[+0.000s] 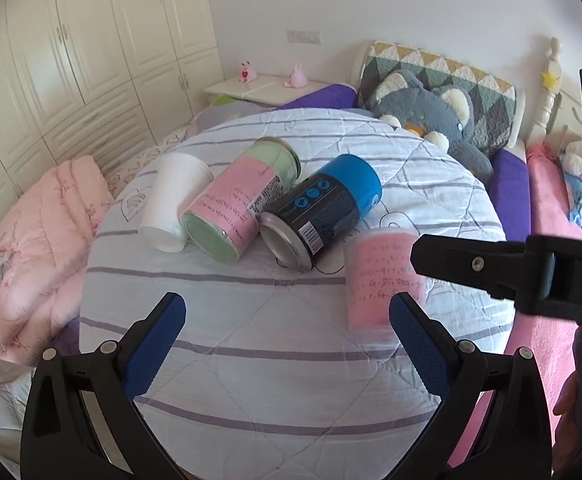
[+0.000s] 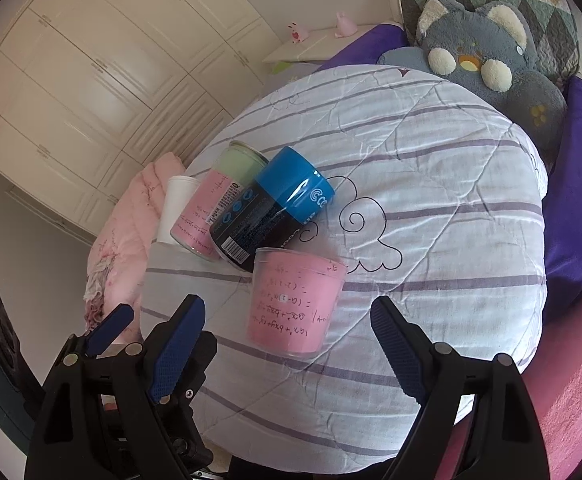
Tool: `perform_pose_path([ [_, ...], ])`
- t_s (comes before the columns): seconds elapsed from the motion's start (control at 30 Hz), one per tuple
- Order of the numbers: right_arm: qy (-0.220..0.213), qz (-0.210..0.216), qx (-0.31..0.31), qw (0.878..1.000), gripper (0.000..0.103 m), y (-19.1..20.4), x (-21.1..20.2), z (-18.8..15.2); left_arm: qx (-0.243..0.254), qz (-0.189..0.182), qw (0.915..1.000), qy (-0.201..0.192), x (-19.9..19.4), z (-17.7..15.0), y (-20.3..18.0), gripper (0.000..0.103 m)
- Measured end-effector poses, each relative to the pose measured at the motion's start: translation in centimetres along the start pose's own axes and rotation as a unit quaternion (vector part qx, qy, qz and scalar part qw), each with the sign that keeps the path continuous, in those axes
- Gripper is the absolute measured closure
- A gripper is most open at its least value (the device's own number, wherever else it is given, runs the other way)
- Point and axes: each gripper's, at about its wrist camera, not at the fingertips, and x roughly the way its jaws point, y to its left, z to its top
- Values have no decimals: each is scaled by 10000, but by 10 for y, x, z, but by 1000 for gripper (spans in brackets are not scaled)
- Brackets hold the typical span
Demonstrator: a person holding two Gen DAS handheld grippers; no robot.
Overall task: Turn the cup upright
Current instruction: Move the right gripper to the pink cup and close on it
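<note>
A clear plastic cup with a pink handwritten paper liner point(image 2: 295, 304) stands upright on the striped quilt point(image 2: 431, 208), mouth up; it looks blurred in the left wrist view point(image 1: 383, 280). My right gripper point(image 2: 287, 340) is open, its fingers either side of the cup and a little short of it. My left gripper point(image 1: 287, 328) is open and empty, just left of the cup. A white cup point(image 1: 173, 204) lies on its side at the left.
A pink-and-green can point(image 1: 239, 200) and a blue-and-black can point(image 1: 323, 208) lie on their sides between the cups. A grey plush toy point(image 1: 431, 116) and pillows sit at the bed's head. A folded pink blanket point(image 1: 31, 240) lies left; wardrobes stand behind.
</note>
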Motion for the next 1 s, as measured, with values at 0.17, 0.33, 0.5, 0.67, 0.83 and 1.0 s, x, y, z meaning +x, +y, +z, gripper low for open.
perform_pose_path([
  [0.17, 183, -23, 120, 9998, 17, -3, 12, 5, -76, -6, 9998, 186, 9, -3, 7, 0],
  [0.33, 448, -70, 344, 9984, 17, -6, 28, 7, -118, -79, 9997, 202, 11, -3, 12, 0],
  [0.5, 736, 328, 660, 9946, 17, -13, 48, 7, -27, -85, 9997, 233, 13, -4, 11, 0],
  [0.67, 999, 629, 874, 9892, 17, -20, 70, 8, 30, -124, 9996, 255, 14, -4, 9, 0],
  [0.83, 859, 893, 839, 9887, 37, -24, 72, 9, 33, -237, 9992, 330, 18, -3, 7, 0],
  [1.0, 740, 1012, 588, 9904, 37, -24, 64, 12, 72, -277, 9990, 330, 17, -5, 4, 0],
])
